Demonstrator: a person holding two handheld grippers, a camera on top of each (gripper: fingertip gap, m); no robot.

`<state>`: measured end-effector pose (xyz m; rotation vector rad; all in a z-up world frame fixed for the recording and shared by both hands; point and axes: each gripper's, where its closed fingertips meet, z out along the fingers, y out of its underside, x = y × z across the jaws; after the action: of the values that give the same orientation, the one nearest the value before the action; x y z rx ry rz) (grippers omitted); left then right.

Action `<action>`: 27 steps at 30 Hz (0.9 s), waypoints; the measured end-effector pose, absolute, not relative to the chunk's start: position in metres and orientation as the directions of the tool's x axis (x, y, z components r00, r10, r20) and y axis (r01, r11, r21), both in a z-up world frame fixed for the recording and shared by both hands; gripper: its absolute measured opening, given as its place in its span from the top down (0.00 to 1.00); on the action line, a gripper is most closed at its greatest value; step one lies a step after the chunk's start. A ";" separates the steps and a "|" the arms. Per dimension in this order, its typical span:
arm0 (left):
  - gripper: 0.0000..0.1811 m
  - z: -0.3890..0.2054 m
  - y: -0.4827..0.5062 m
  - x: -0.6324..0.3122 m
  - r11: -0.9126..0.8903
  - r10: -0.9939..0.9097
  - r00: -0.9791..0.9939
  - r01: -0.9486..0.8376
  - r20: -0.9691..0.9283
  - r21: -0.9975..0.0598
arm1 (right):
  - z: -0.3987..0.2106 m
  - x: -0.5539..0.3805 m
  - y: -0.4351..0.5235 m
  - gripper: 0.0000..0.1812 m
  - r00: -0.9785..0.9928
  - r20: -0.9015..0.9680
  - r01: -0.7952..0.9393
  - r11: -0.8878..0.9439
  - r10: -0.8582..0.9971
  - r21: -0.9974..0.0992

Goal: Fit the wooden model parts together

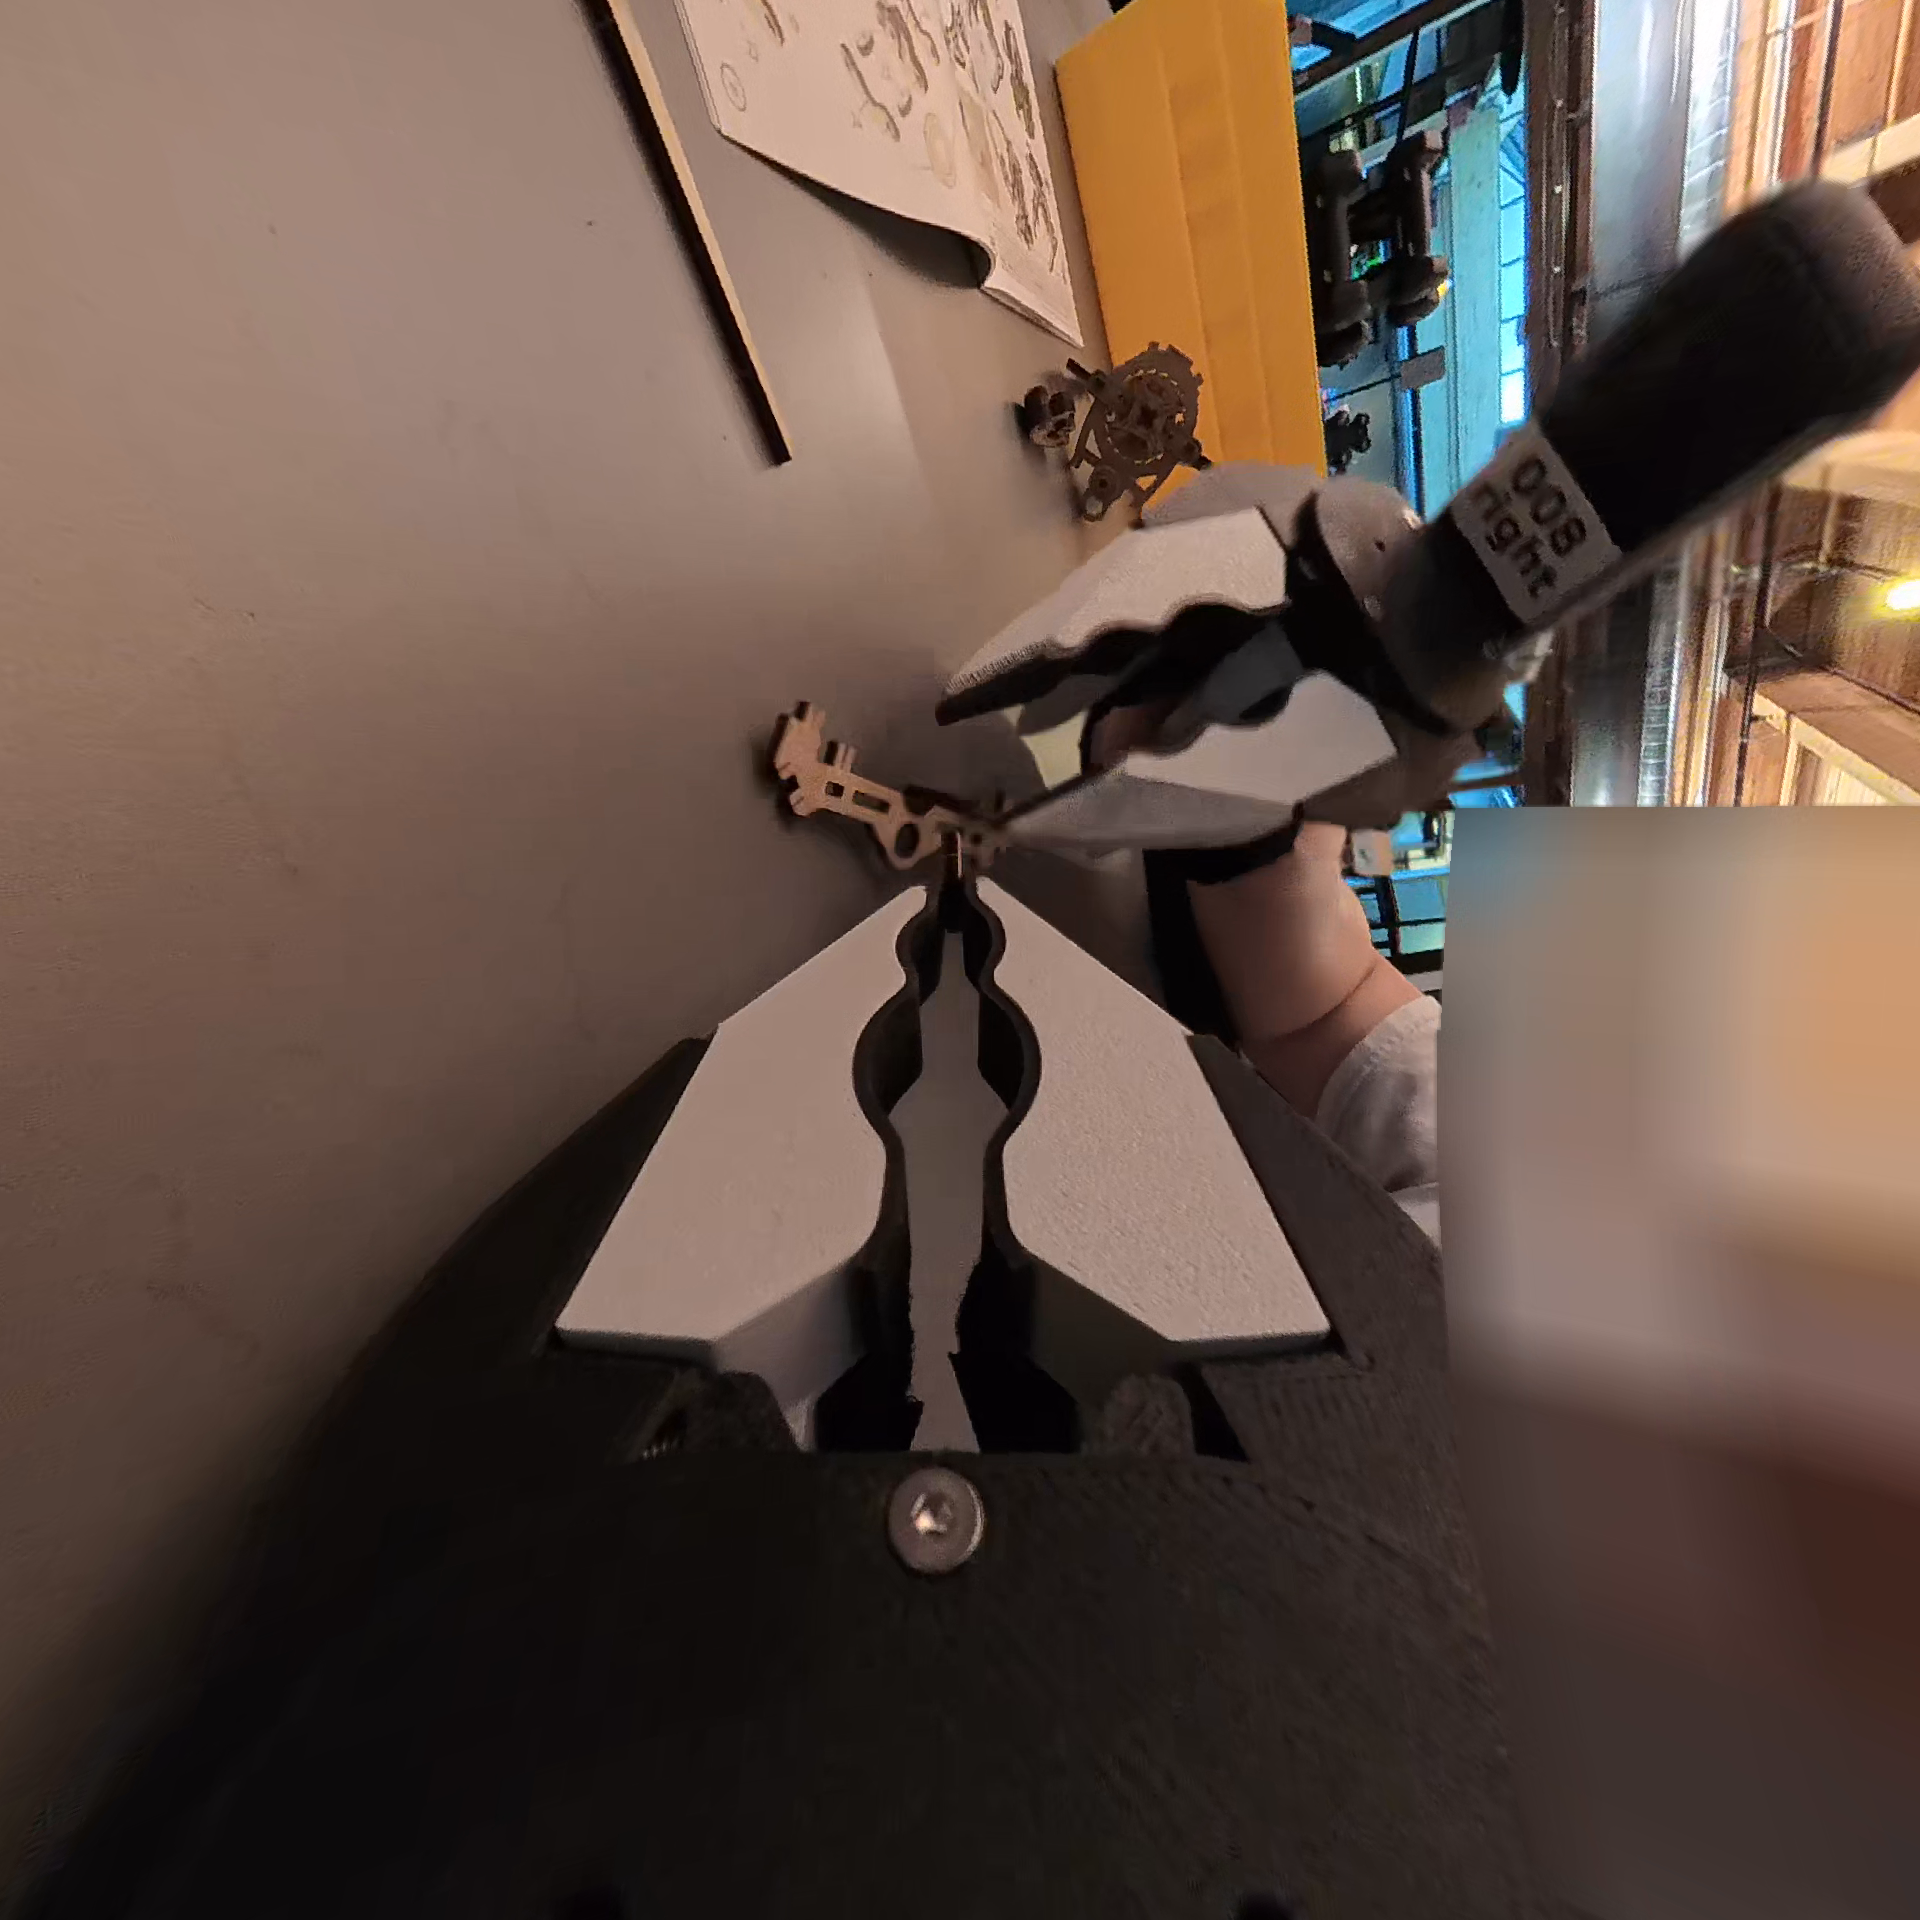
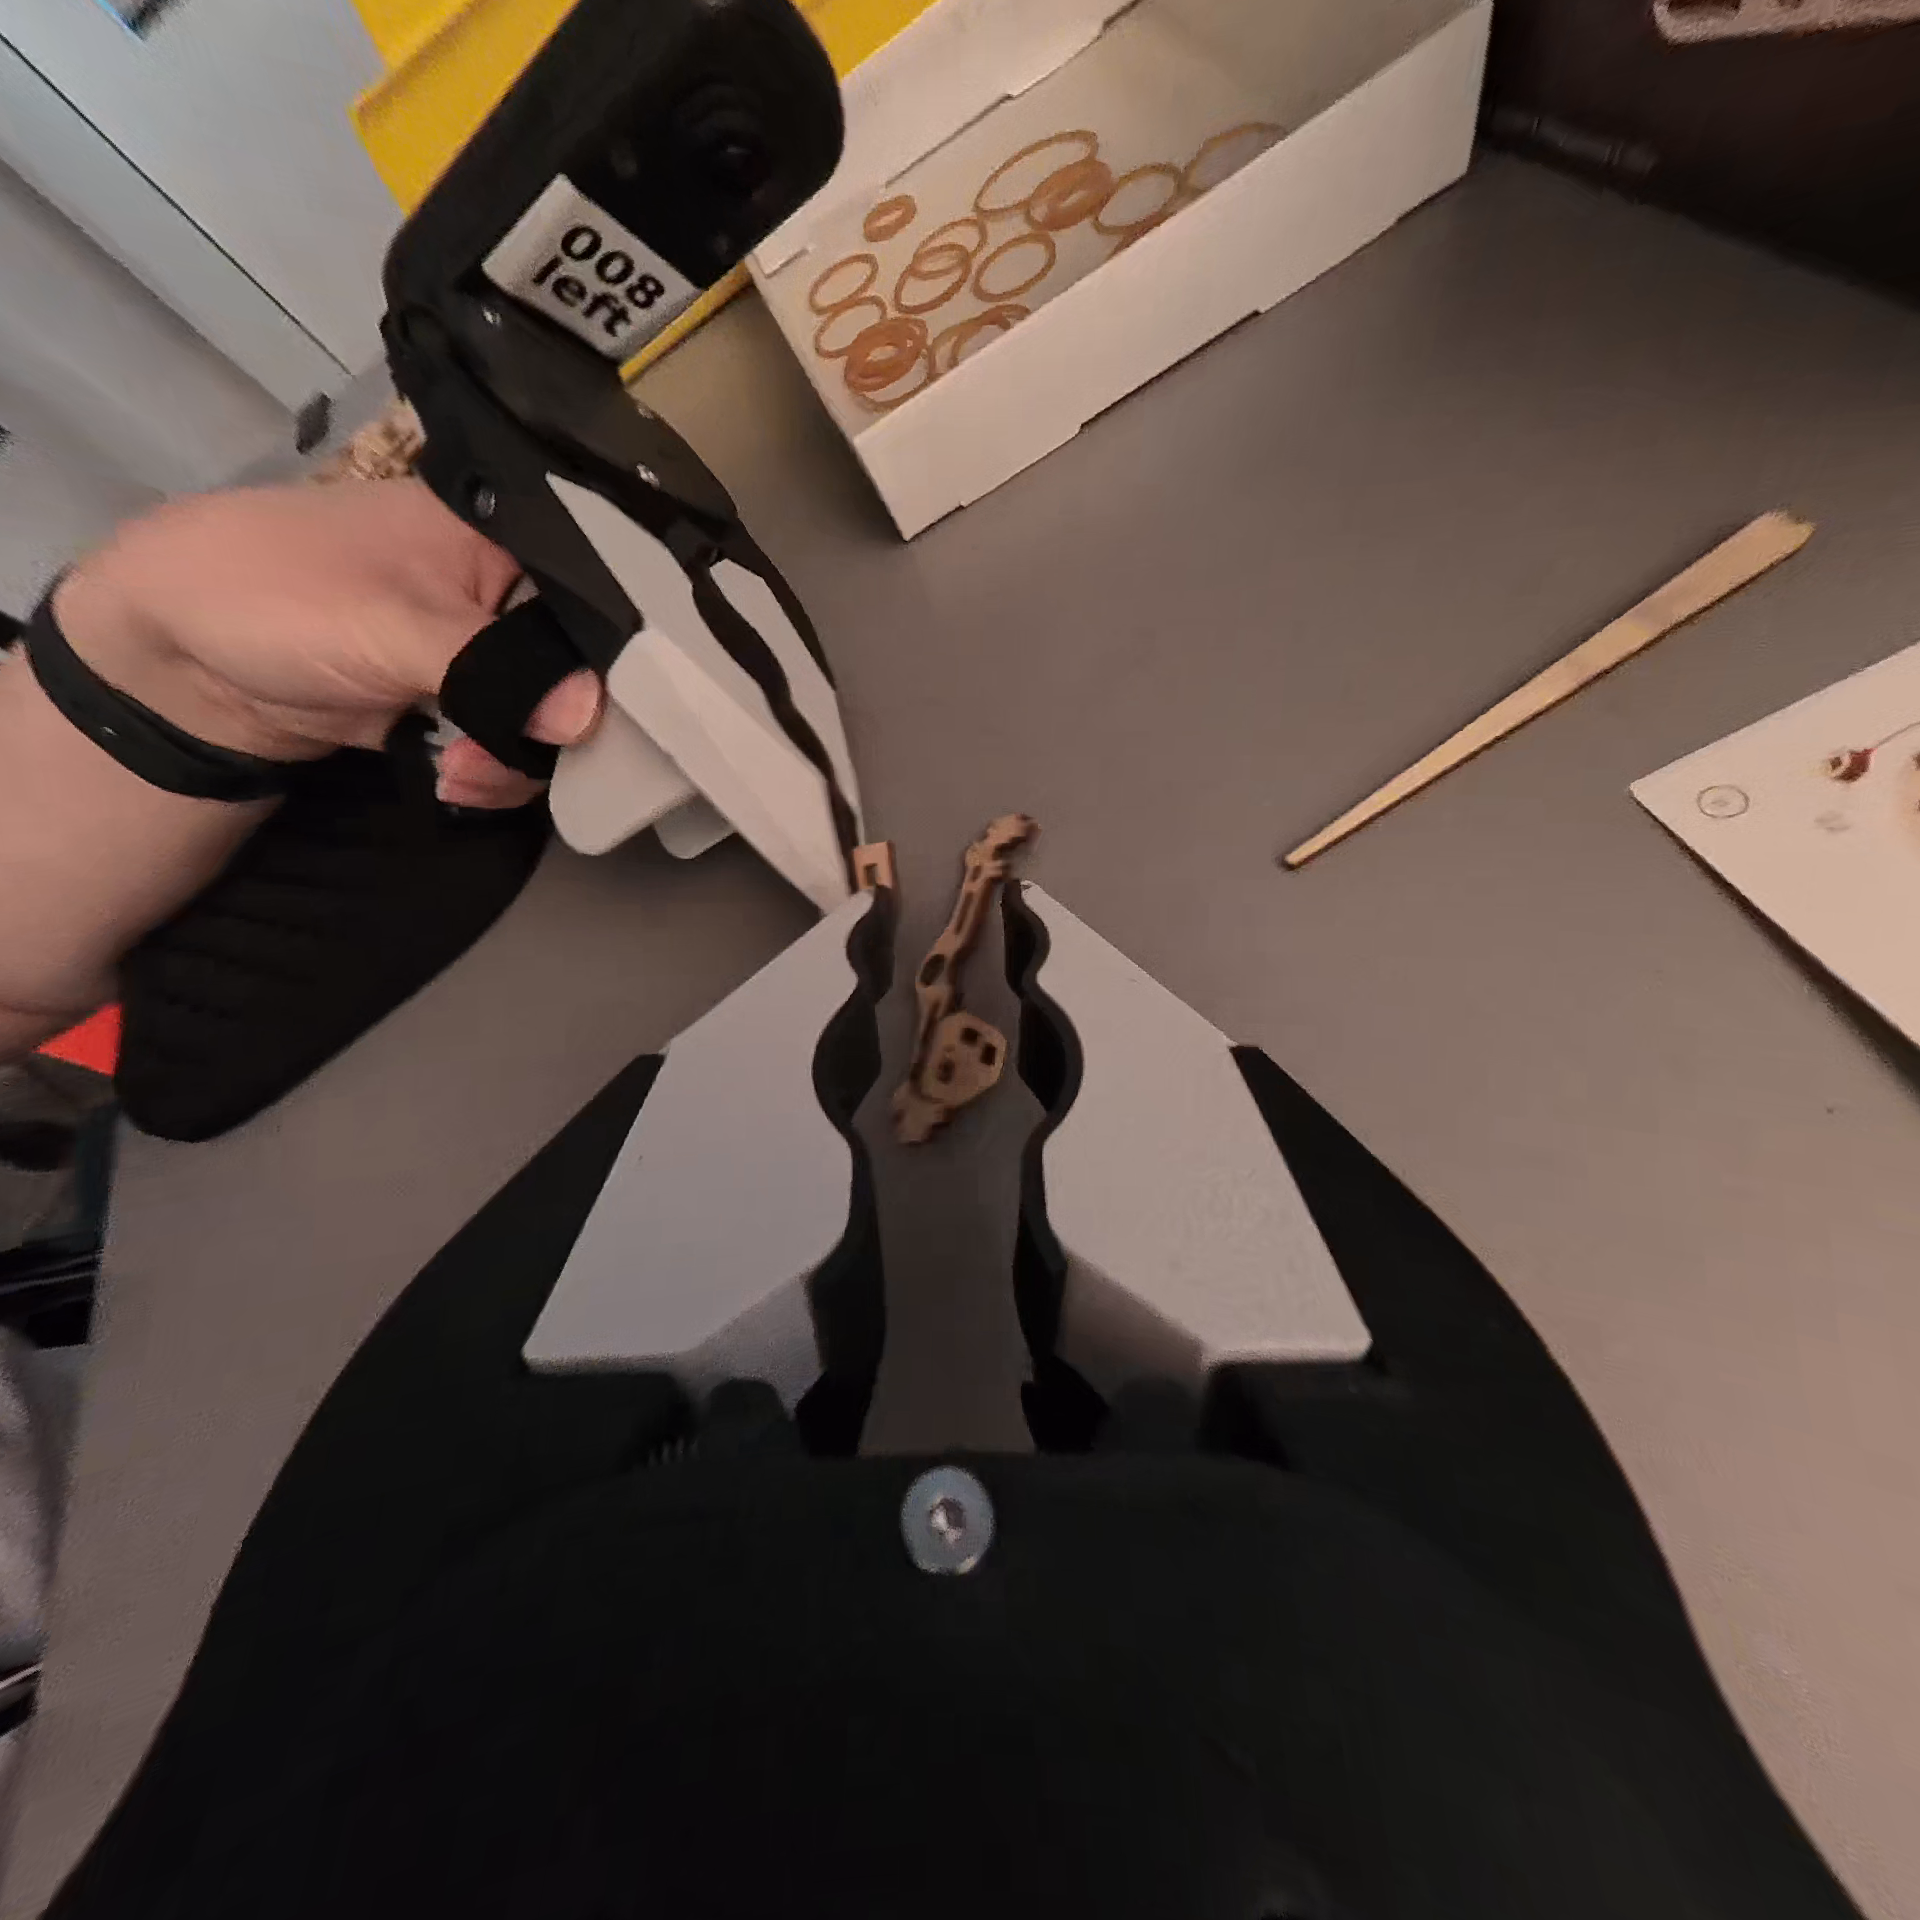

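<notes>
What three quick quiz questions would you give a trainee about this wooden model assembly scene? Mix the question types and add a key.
1. True or false: the left gripper is shut on a small square wooden piece.
2. Multiple choice: what lies in the white cardboard box? A) screws B) rubber bands C) metal washers
3. Fill in the blank: the long flat wooden part sits between the open fingers of the ____ gripper.

Key: 1 true; 2 B; 3 right, meaning the right gripper.
</notes>
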<state>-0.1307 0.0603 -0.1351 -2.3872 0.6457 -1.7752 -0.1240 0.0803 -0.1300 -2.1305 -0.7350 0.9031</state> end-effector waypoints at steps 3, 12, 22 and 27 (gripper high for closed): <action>1.00 -0.131 0.060 -0.134 -0.902 -0.394 0.220 -0.282 0.893 -0.328 | -0.133 -0.114 0.084 0.89 0.594 -0.431 0.222 -0.653 0.679 -0.724; 1.00 -0.106 0.059 -0.145 -0.848 -0.509 0.219 -0.293 0.832 -0.442 | -0.130 -0.123 0.074 0.88 0.617 0.077 0.552 -0.361 0.783 -0.752; 1.00 -0.086 0.068 -0.153 -0.849 -0.519 0.183 -0.221 0.835 -0.479 | -0.147 -0.124 0.076 0.98 0.612 0.069 0.610 -0.415 0.788 -0.675; 1.00 -0.076 0.073 -0.158 -0.851 -0.521 0.162 -0.181 0.838 -0.493 | -0.139 -0.107 0.080 0.98 0.426 0.594 0.865 -0.114 0.682 -0.488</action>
<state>-0.1576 0.0730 -0.0761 -2.1641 0.6763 -1.7424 -0.1068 0.0804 -0.1393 -1.8583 -1.3201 -0.2804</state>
